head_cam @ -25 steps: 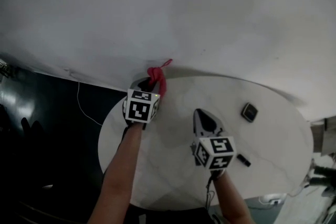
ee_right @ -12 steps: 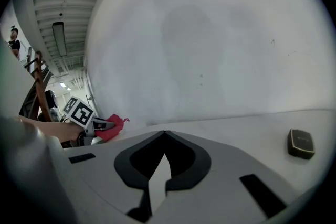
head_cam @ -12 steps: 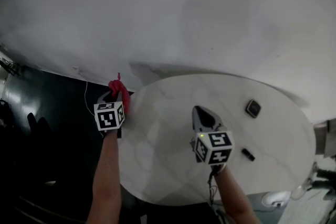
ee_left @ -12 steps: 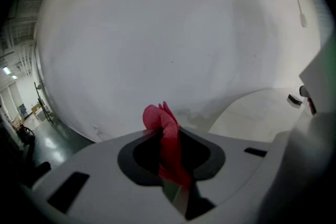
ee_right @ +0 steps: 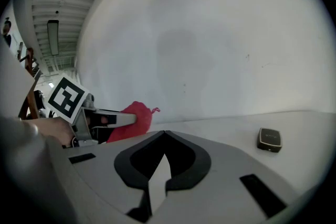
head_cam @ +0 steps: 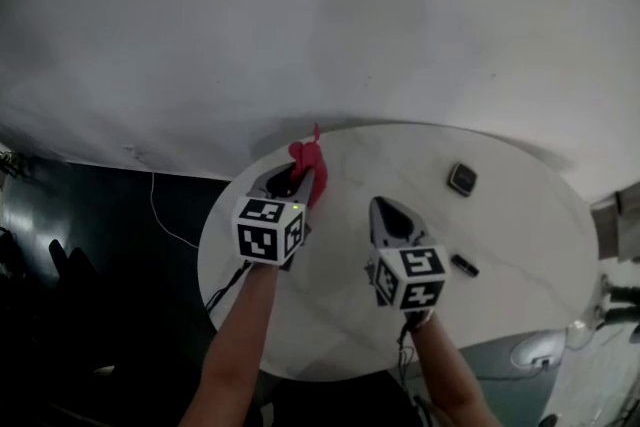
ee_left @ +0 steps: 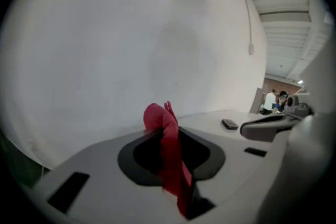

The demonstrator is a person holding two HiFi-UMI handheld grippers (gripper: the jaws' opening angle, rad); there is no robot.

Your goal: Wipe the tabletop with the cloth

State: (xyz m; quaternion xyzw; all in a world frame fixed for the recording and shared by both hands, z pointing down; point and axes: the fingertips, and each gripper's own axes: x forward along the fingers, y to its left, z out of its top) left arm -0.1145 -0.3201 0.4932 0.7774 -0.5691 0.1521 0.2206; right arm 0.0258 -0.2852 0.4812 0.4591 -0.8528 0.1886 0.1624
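Observation:
In the head view my left gripper [head_cam: 290, 183] is shut on a red cloth [head_cam: 310, 163] at the far left part of the round white table [head_cam: 520, 245]. The left gripper view shows the cloth [ee_left: 167, 155] bunched and pinched between the jaws, with its top poking above them. My right gripper [head_cam: 384, 208] hovers over the table's middle, jaws shut with nothing between them; their tips [ee_right: 164, 134] meet. From the right gripper view the cloth [ee_right: 134, 119] and the left gripper [ee_right: 107, 119] are on the left.
A small dark square device [head_cam: 461, 178] lies on the table's far right side, and a smaller dark item [head_cam: 463, 264] sits nearer me. A white wall [head_cam: 330, 25] rises just behind the table. Dark floor with a thin cable [head_cam: 165, 215] lies left of the table edge.
My left gripper, still holding the cloth, swung out past the table's left edge and has come back right over the tabletop. The right gripper has barely moved.

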